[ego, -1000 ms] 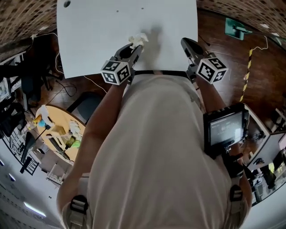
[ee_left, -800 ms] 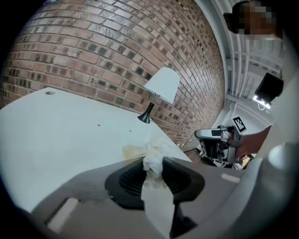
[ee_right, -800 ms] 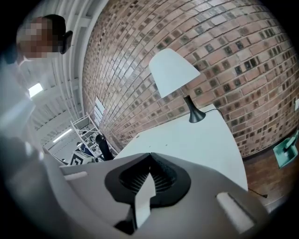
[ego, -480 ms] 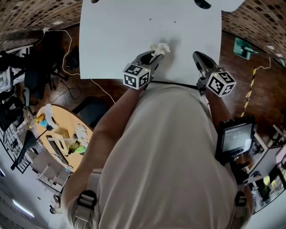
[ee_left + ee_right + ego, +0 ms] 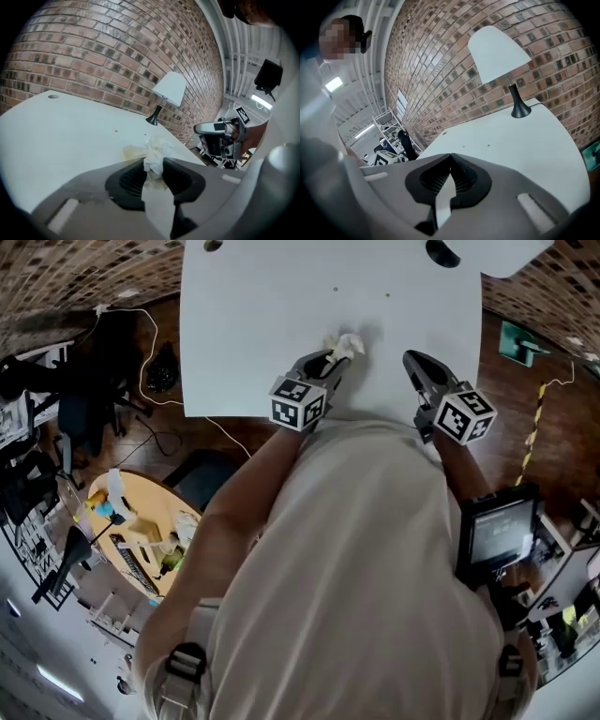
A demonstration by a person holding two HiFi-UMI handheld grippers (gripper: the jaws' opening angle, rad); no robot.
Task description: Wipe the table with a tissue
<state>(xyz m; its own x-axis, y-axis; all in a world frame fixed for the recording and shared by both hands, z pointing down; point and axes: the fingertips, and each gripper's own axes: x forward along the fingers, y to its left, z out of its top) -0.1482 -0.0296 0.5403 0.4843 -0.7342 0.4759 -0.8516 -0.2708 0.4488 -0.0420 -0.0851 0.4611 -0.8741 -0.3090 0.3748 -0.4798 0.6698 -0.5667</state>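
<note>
Both tools have slid leftward across the white counter (image 5: 253, 324) over the last second, judged against the 2 small specks (image 5: 335, 289) on its surface, the right one further than the left.

Now the left tool (image 5: 330, 362) reaches over the near edge of the counter with its jaws pinching a crumpled white tissue (image 5: 347, 343). The wad pokes out past the jaw tips and sits low on the surface. In the left gripper view the tissue lies right against a faint yellowish stain (image 5: 132, 151) on the counter.

To its right, the right tool (image 5: 412, 359) also hangs over the near edge, well apart from the tissue. Its jaw tips are pressed together with nothing between them.

At the far end of the counter stands a lamp (image 5: 497, 51) with a white shade and a dark base.
</note>
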